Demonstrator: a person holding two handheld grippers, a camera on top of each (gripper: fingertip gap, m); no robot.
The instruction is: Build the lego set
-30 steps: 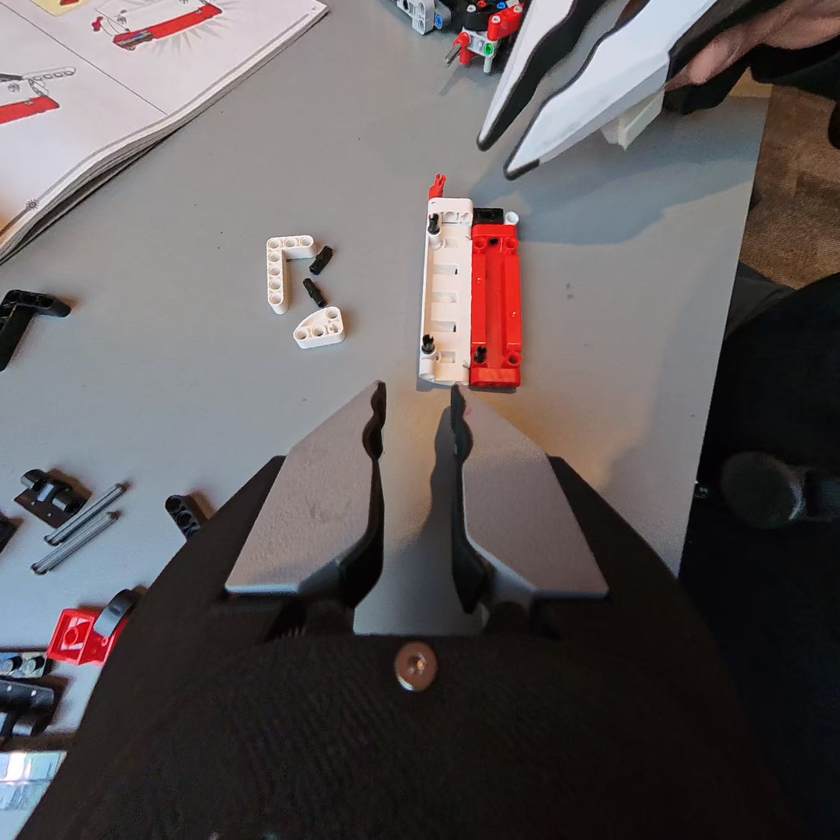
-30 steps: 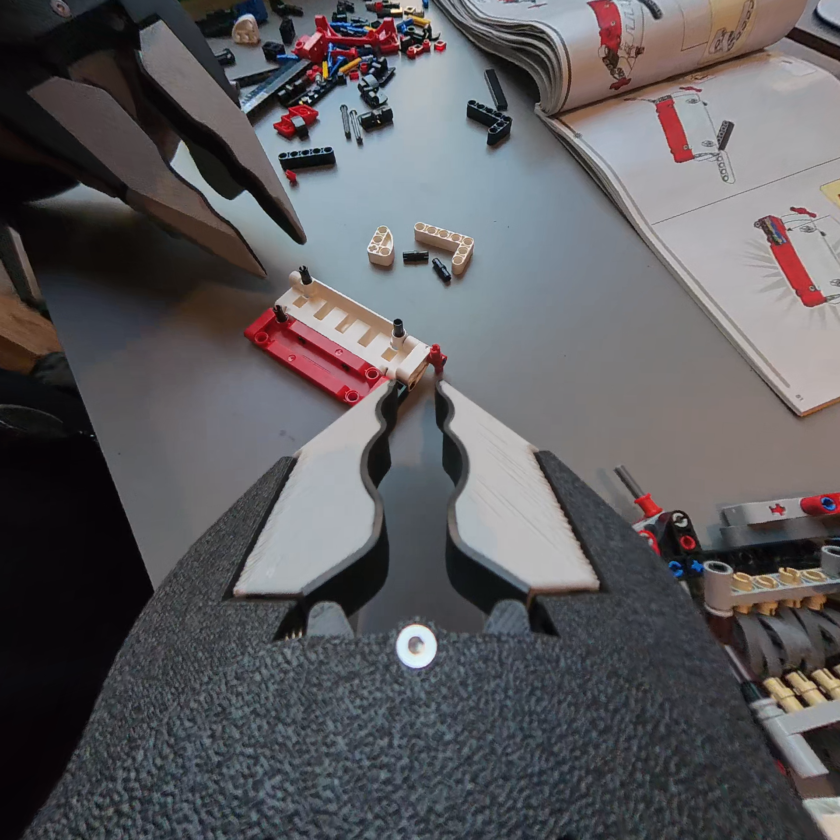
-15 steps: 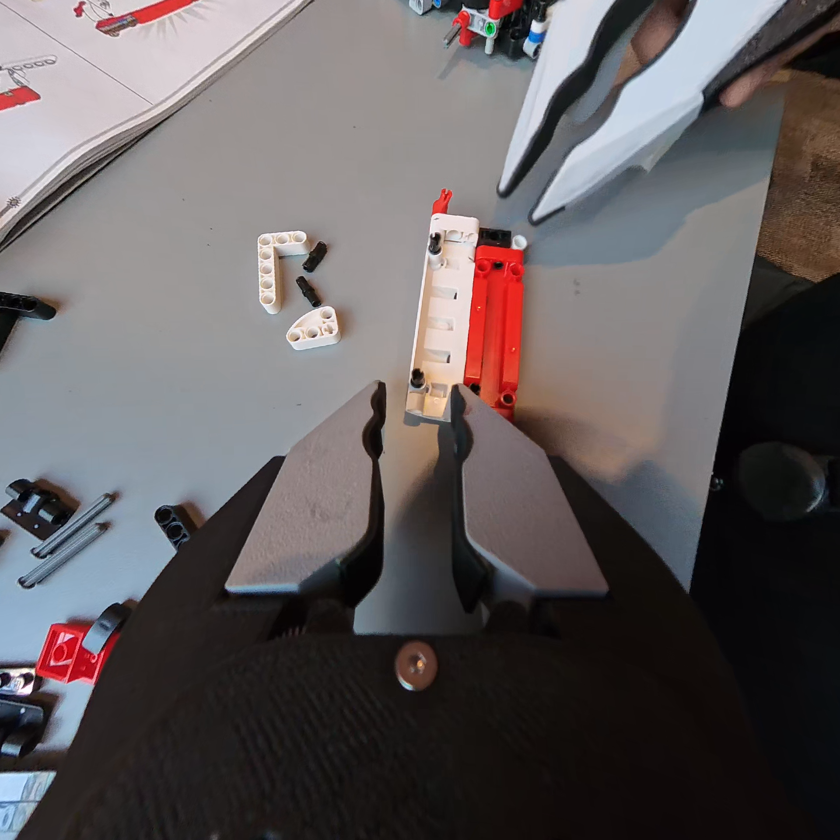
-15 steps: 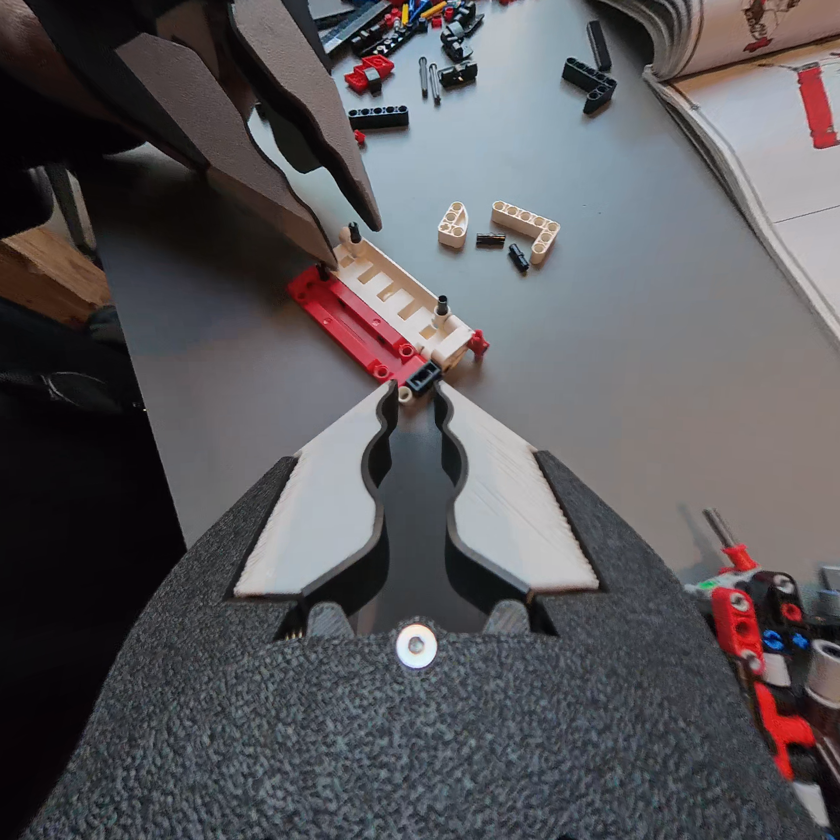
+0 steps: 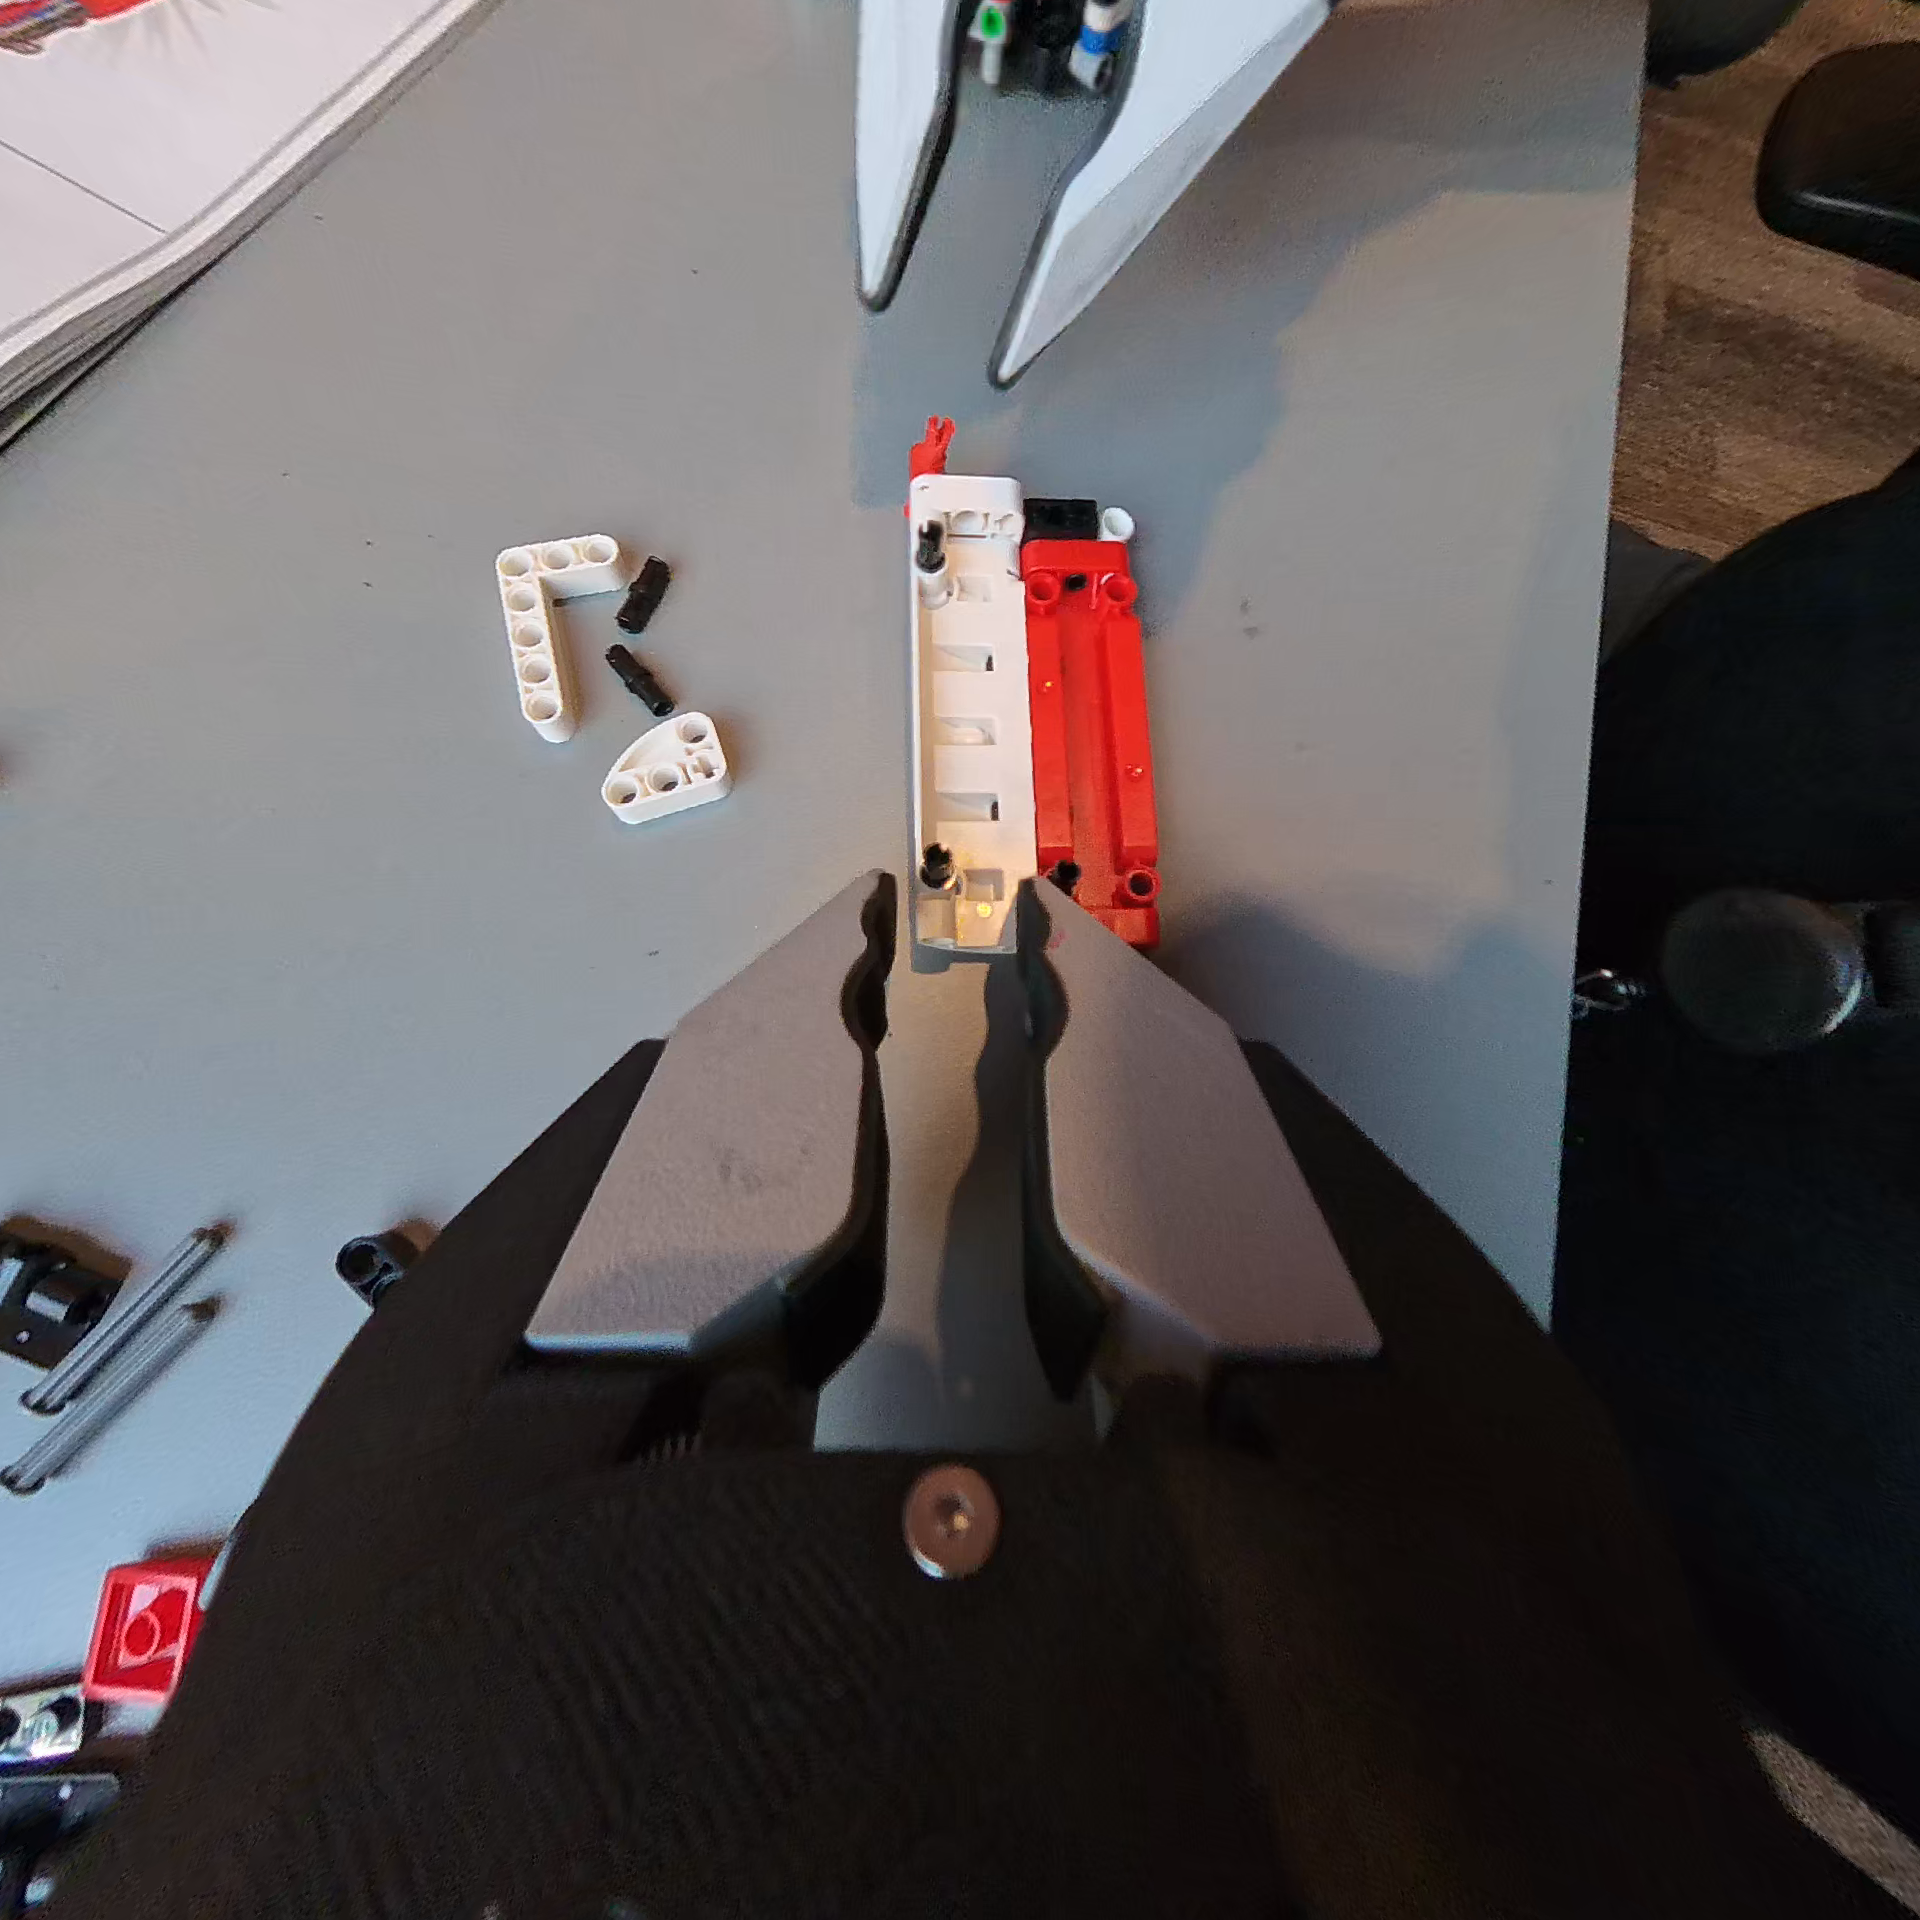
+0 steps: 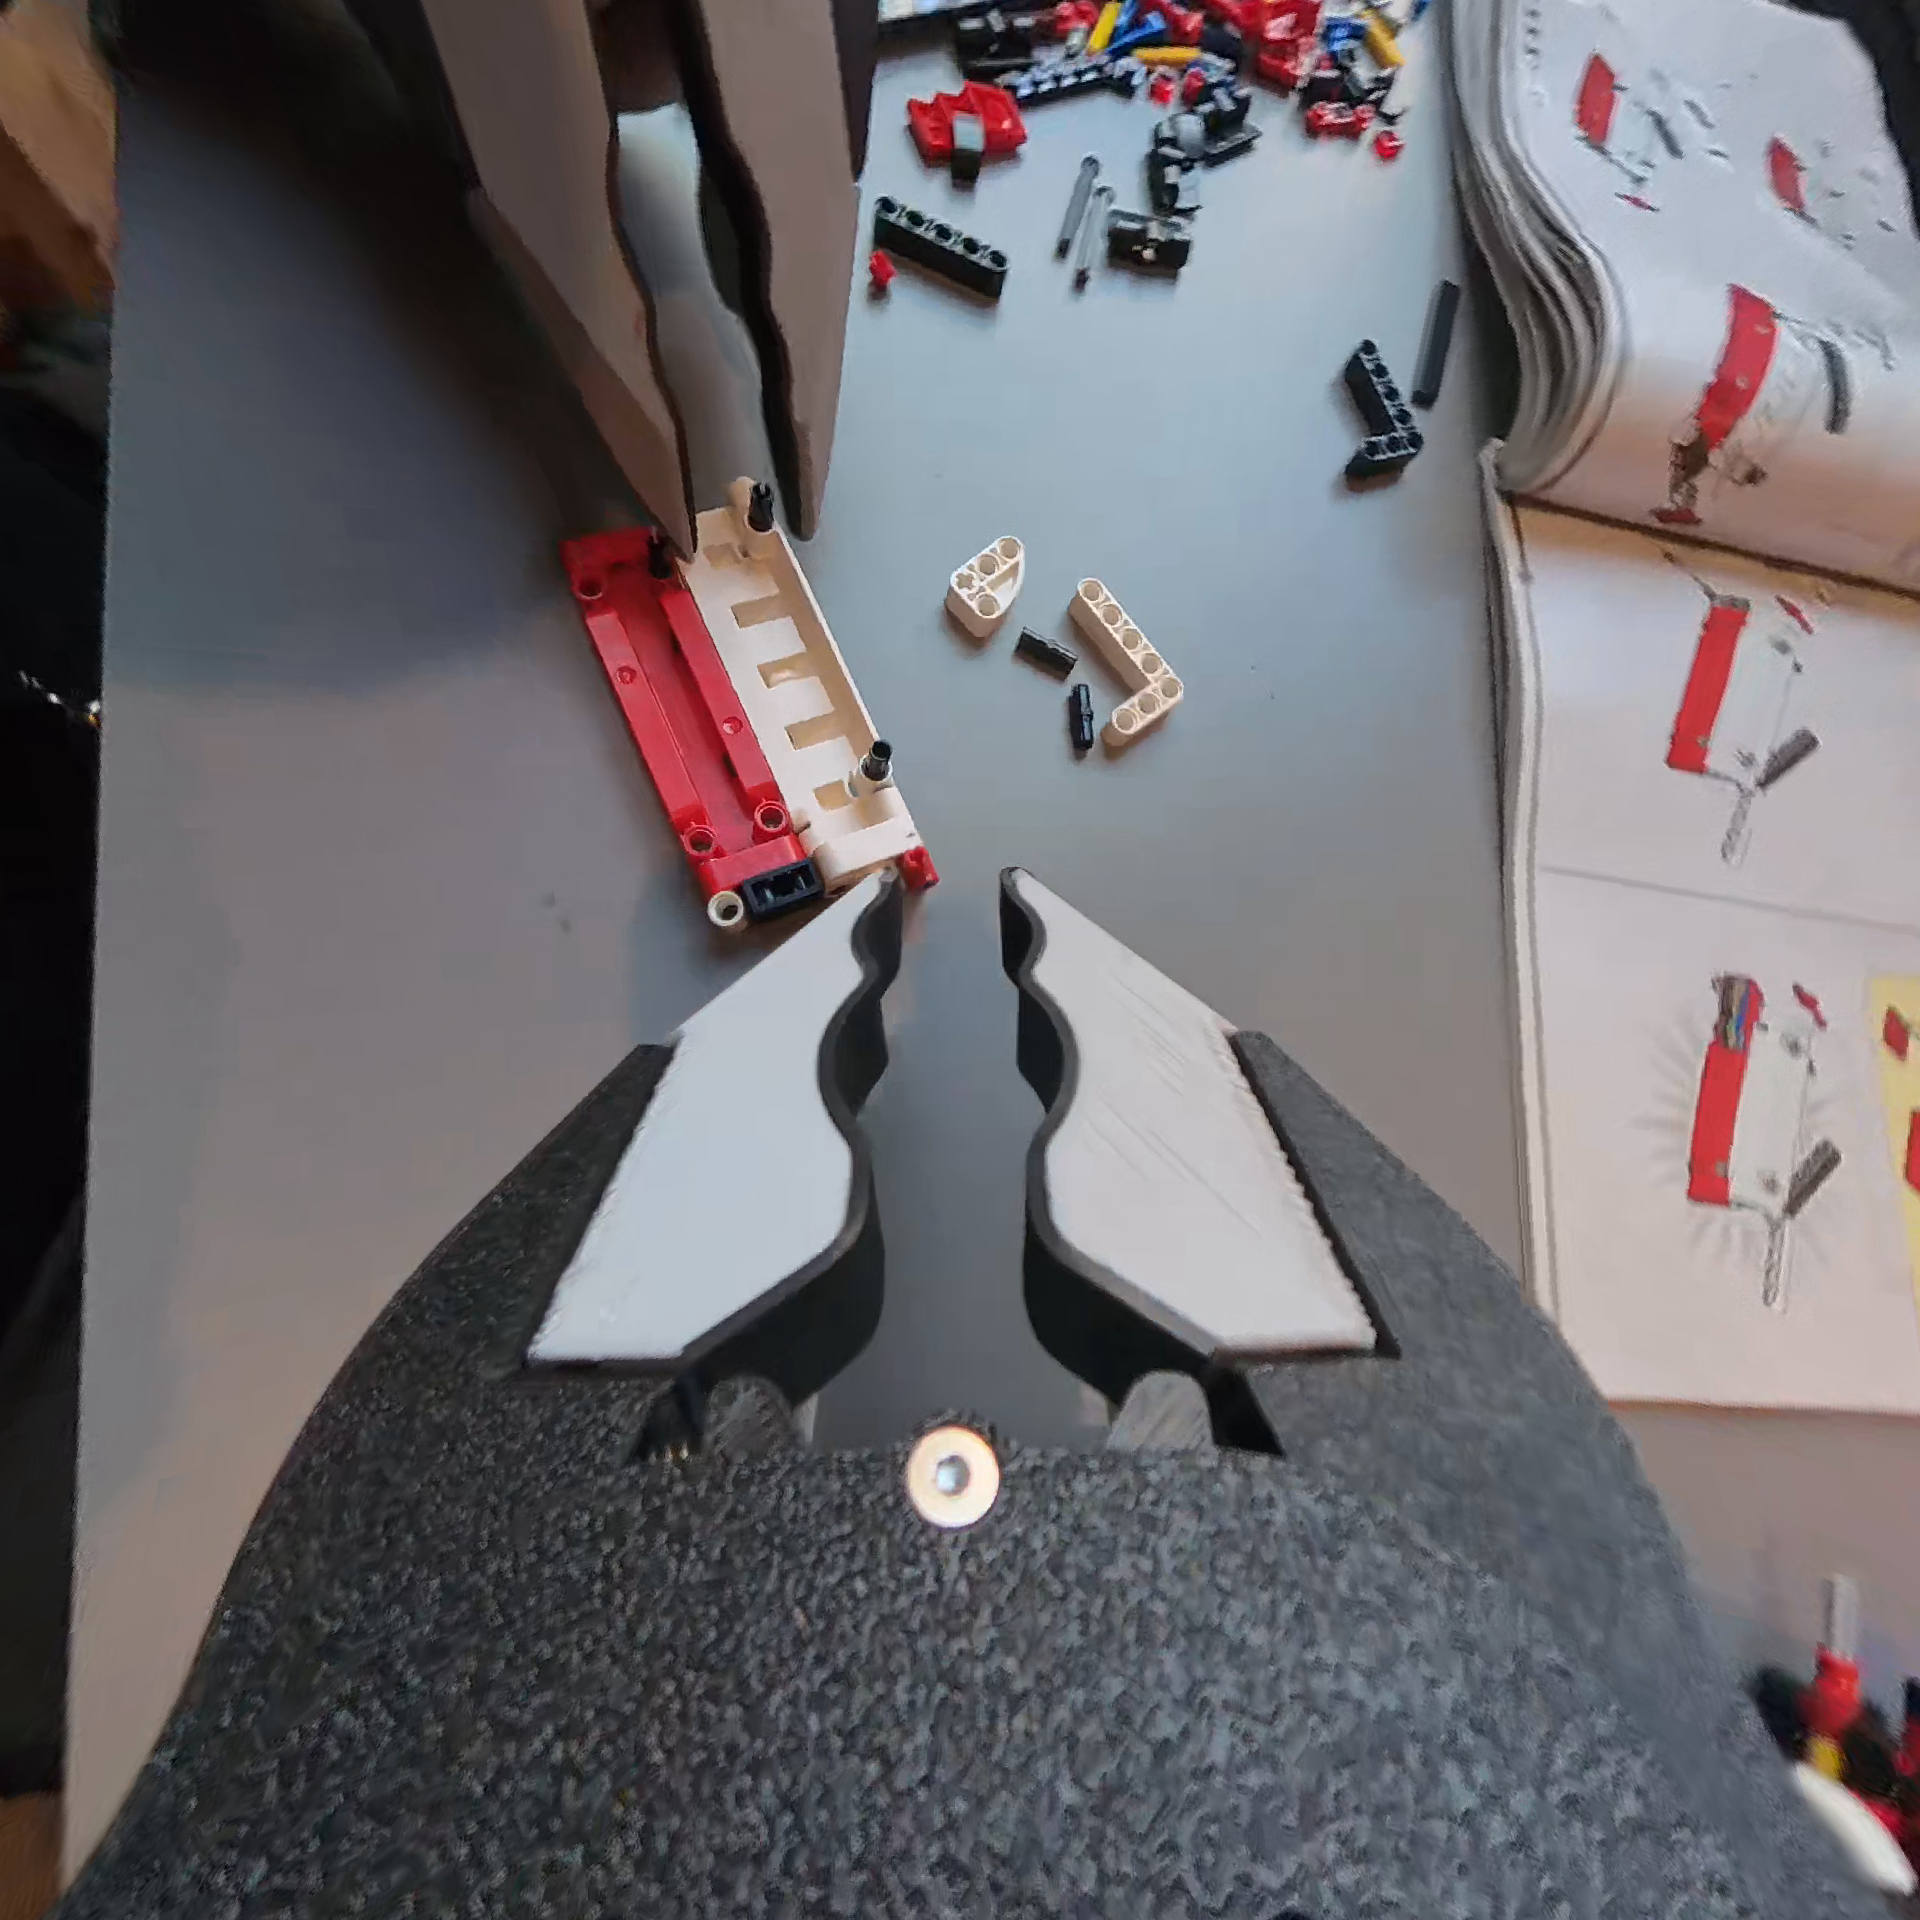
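A white panel (image 5: 966, 717) joined to a red panel (image 5: 1091, 727) lies flat on the grey table. My left gripper (image 5: 954, 894) is open, and its tips straddle the white panel's near end. The right wrist view shows the same white panel (image 6: 800, 686) and red panel (image 6: 675, 696). My right gripper (image 6: 950, 881) is open and empty at the assembly's other end, its left tip beside a small red pin (image 6: 916, 868). It also shows in the left wrist view (image 5: 940, 341). A white L-beam (image 5: 540, 634), a white curved piece (image 5: 670, 774) and two black pins (image 5: 642, 594) lie to the left.
An open instruction booklet (image 6: 1714, 727) lies along one side. A pile of loose pieces (image 6: 1143, 62) and a black L-beam (image 6: 1377, 416) sit beyond it. Grey axles (image 5: 114, 1351) lie near my left gripper. The table edge (image 5: 1590, 727) runs close to the red panel. My left gripper's tips are some 5 cm from the white curved piece (image 5: 670, 774). Look for it in the right wrist view (image 6: 982, 571) too.
My left gripper moved forward until its tips reached around the white panel's end. My right gripper swung round to line up with the assembly's other end. The assembly turned slightly.
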